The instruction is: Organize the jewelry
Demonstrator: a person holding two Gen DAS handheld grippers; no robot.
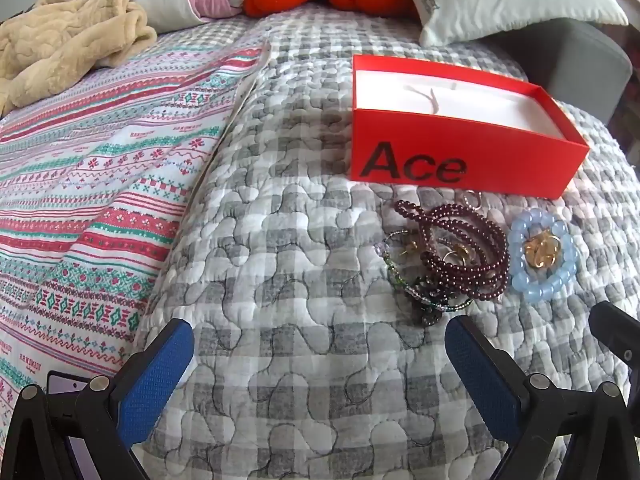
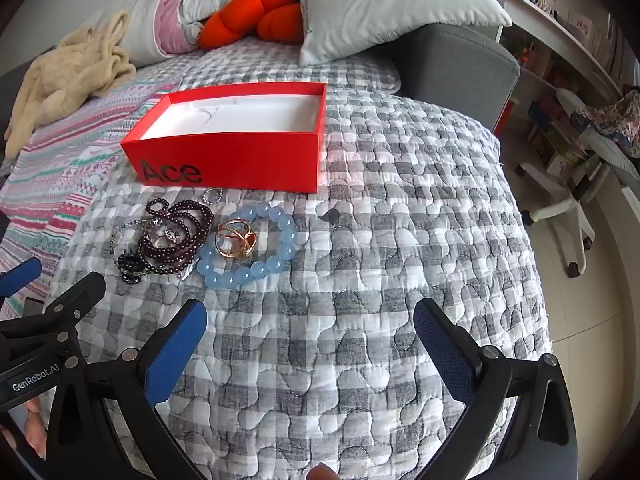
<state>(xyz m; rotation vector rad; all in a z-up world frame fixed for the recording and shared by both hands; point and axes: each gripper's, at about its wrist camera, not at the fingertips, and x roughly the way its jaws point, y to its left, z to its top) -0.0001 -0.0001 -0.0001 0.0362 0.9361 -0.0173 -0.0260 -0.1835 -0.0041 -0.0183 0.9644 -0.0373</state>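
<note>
1. No piece has been lifted yet; the opening step, the approach to the jewelry, is judged to be in hand.
2. The left gripper (image 1: 320, 364) is seen at the bottom of the left wrist view with its blue pads spread wide and only the quilt (image 1: 280, 280) between them. The right gripper (image 2: 310, 348) is shown likewise at the bottom of the right wrist view, fingers fully apart, nothing clasped.
3. The jewelry is found in a small heap on the quilt, just in front of the red box (image 2: 240, 160), at centre left of the right wrist view: a dark beaded strand (image 2: 180, 236) in coils, a pale blue bead bracelet (image 2: 256, 268) beside it, and a gold ring (image 2: 236, 242) lying inside the bracelet's loop.
4. The box is open; its white interior appears almost bare, with only a thin cord faintly made out.
5. For the next move, one gripper would have to be lowered over a single piece. The blue bracelet, apart from the tangle, is judged the easiest pick, with the ring likely to be left behind or dragged.
6. "Ace" is printed in black on the box's front wall. "GenRobot.AI" is read on the black gripper body at lower left of the right wrist view. Small lettering on a pillow in the left wrist view cannot be made out.
</note>
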